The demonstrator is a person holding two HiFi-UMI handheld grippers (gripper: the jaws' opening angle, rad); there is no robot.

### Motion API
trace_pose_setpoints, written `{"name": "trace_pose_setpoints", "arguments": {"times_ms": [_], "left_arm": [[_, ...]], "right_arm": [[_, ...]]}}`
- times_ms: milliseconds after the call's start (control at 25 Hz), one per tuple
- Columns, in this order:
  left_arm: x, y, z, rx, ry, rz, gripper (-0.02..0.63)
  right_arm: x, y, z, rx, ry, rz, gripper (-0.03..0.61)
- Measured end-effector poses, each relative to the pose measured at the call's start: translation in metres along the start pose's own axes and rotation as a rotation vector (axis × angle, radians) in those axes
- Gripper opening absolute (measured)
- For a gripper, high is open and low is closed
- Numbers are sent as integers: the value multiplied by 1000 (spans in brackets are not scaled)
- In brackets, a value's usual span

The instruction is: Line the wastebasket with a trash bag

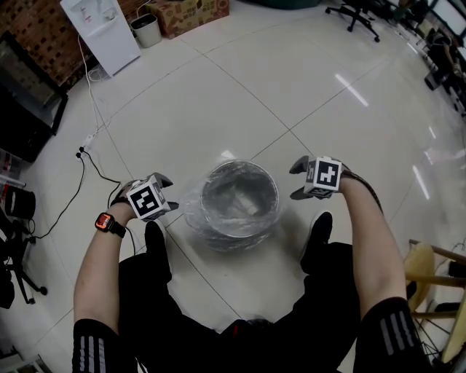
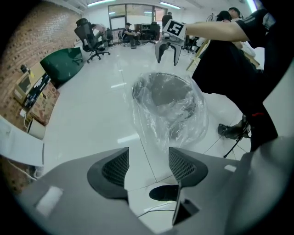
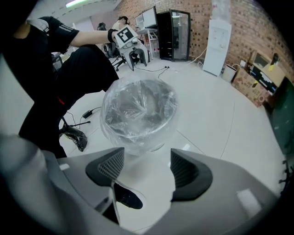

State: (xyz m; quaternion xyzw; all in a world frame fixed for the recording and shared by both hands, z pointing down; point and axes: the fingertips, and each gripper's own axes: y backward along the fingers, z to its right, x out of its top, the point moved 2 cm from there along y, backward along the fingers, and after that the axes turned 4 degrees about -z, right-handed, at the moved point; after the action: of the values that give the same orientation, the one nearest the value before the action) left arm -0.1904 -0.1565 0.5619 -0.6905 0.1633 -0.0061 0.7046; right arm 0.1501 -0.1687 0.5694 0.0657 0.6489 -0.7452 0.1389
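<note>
A round grey wastebasket (image 1: 240, 200) stands on the white tiled floor, between the person's feet. A clear trash bag (image 1: 195, 207) lines it and is folded down over its rim and outer wall; the bag also shows in the left gripper view (image 2: 172, 112) and the right gripper view (image 3: 138, 112). My left gripper (image 1: 169, 191) hangs just left of the basket, jaws open, nothing between them. My right gripper (image 1: 298, 181) hangs just right of the basket, also open and empty. Neither touches the bag.
A white cabinet (image 1: 102, 29), a small bin (image 1: 148, 30) and a cardboard box (image 1: 191, 14) stand at the back left. A black cable (image 1: 91, 164) runs across the floor on the left. Office chairs (image 1: 357, 14) stand far back. A wooden chair (image 1: 437, 269) is at right.
</note>
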Motion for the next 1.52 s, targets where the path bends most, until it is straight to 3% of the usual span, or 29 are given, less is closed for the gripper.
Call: {"name": "trace_pose_setpoints", "arguments": {"times_ms": [120,240,400,600,1000,1280,1520], "left_arm": [[11,7,2,42,-119,45,273],[20,14,9,39,-203,67,284],[29,15,24,2,-240,75,312],[33,-30,54,-67,-292,38,379],[58,-67,41,-48,-234,93,434],[54,-100,44,-73,-144,97,457],[55,-107,46,-109,-129,88,480]], "right_arm": [[15,0,-13,41,-17,44,329],[14,-5,-29,72,-26,14,329],[14,-15,-47,92,25,-15,337],[22,-34,-52,95,38,34,369],[18,-70,-35,20,26,50,425],[16,-87,-34,57,-27,82,457],[11,-91,-36,99,-39,82,459]]}}
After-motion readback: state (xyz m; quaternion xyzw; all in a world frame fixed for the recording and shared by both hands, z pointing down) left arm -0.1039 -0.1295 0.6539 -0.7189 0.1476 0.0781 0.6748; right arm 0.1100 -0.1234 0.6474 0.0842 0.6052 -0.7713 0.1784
